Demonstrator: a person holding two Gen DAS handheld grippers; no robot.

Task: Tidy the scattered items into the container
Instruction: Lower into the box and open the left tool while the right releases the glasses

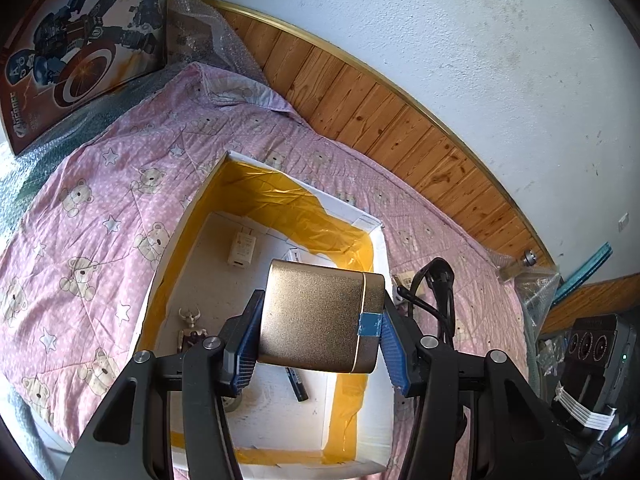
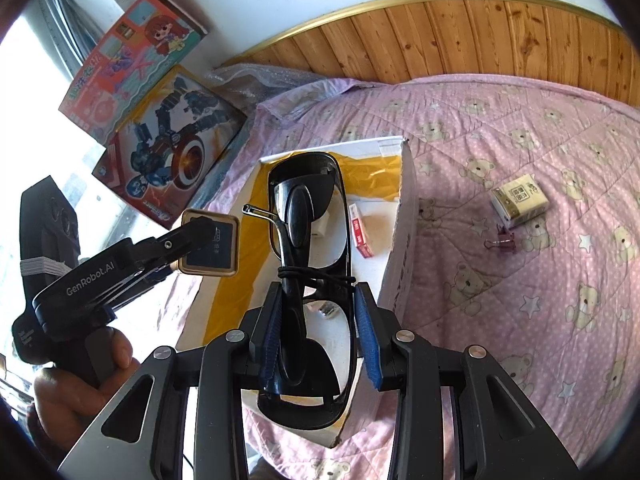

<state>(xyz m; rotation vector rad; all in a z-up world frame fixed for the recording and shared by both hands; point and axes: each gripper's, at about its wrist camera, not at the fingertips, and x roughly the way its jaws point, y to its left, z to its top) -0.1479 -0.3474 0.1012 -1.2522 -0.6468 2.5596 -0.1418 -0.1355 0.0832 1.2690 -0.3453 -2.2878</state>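
The left gripper (image 1: 318, 344) pinches a gold case (image 1: 320, 320) between its blue pads, above the open white box (image 1: 360, 456) on the pink quilt (image 1: 100, 184). The case hides part of the box floor, where a charger (image 1: 242, 248), a pen (image 1: 297, 388) and a small figure (image 1: 192, 330) show. The right gripper (image 2: 320, 332) clamps folded black sunglasses (image 2: 308, 280) over the same box. A tissue pack (image 2: 519, 200) and binder clip (image 2: 500, 240) lie outside it.

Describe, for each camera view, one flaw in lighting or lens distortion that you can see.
Left wrist view: the fisheye bends the wooden wall panel into an arc. Right wrist view: the window area at left is blown out white, while the sunglasses read as near-silhouette.
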